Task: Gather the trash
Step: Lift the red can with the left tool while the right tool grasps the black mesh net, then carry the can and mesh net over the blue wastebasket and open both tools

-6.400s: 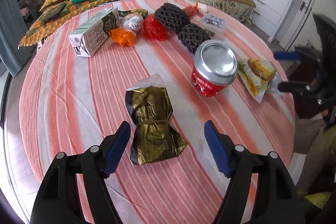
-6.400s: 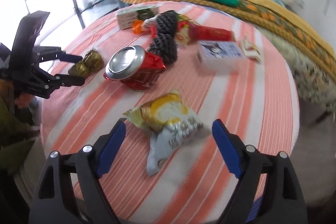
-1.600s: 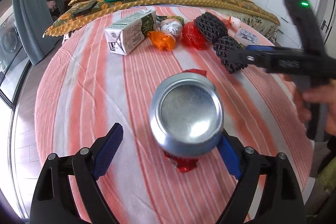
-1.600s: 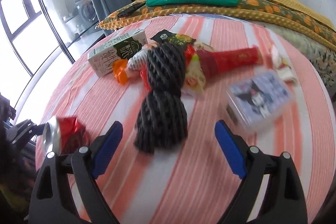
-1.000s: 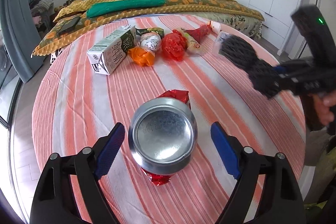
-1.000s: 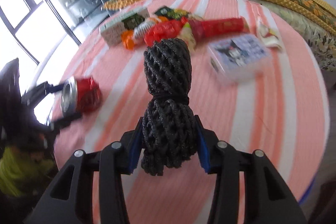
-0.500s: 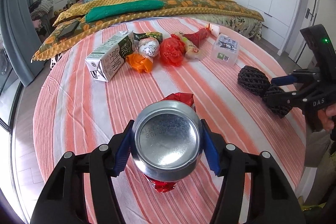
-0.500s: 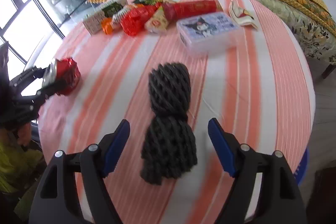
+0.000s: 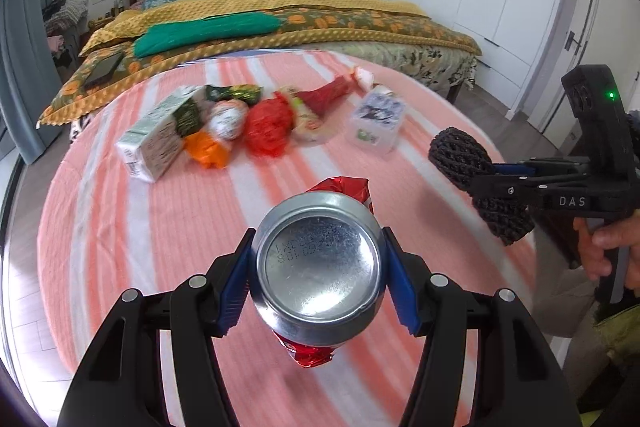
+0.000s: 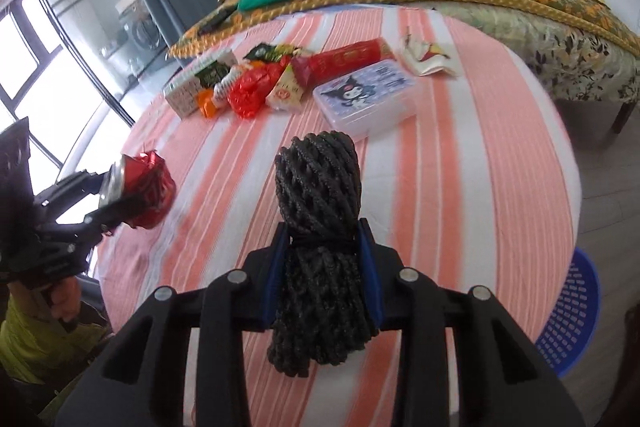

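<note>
Crumpled red metal fills the left claw (image 9: 318,273): its blue pads clamp the sides of a crushed can (image 9: 320,267), silver base toward the camera, held clear above the striped tabletop (image 9: 120,227). The right claw (image 10: 322,269) is closing on a black mesh bundle (image 10: 320,227), pinched at its tied waist so both ends bulge free. Both pieces look lifted for carrying off, probably to the blue basket (image 10: 576,311) on the floor just past the tabletop's edge. More trash waits at the far side: a milk carton (image 9: 160,135), orange wrapper (image 9: 208,149), red wrapper (image 9: 268,127), and a clear plastic box (image 10: 368,95). Nothing stands between the right claw and the basket.
</note>
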### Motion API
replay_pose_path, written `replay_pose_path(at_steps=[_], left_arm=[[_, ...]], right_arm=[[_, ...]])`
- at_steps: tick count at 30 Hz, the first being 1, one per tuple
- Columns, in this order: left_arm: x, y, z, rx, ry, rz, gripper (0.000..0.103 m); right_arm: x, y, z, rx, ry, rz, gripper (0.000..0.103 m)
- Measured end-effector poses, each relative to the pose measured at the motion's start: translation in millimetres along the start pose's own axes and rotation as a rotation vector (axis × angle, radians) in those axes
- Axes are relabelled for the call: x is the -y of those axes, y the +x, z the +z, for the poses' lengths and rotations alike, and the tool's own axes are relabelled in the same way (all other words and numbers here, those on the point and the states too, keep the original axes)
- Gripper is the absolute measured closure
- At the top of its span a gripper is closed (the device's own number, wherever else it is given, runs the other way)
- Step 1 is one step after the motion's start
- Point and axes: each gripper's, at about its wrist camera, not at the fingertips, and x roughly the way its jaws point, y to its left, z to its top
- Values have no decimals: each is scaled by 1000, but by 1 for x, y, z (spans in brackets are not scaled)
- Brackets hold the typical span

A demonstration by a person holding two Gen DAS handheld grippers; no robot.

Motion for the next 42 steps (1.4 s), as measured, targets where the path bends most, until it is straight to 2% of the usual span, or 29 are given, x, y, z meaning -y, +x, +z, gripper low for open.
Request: replay_pose_path(at_steps=[4,6,14,20,27,33,35,36,37,38,39,42], left_arm=[[40,7,15,2,36,-59,43],[66,15,25,-5,59,-97,43],[189,52,56,-42,168,-251,43],[281,102,71,-85,242,-315,43],[363,192,72,-175,279,-330,43],[385,240,62,-243,293,-315,43],[390,253,60,-258,299,-312,43],[393,258,59,-263,302,-313,42],[396,265,57,-268,307,-311,40],[396,269,55,-274,311,-306,27],[396,272,55,-268,310,-290,20],[394,269,60,-239,292,-289,16]], right_arm=[[32,-33,-8,63,82,8,70],[56,-52,-13,98,130,-16,70],[172,-116,-47,184,301,-216,70],[246,-127,-71,180,395,-296,70],[323,-107,-107,130,520,-301,70],[367,-85,-126,101,605,-242,70],[378,-78,-128,97,626,-234,67],[384,-73,-130,97,643,-228,63],[391,-70,-132,97,662,-220,57],[395,-67,-133,100,680,-213,46],[398,-68,-135,103,695,-218,43],[405,-78,-139,136,729,-222,42]])
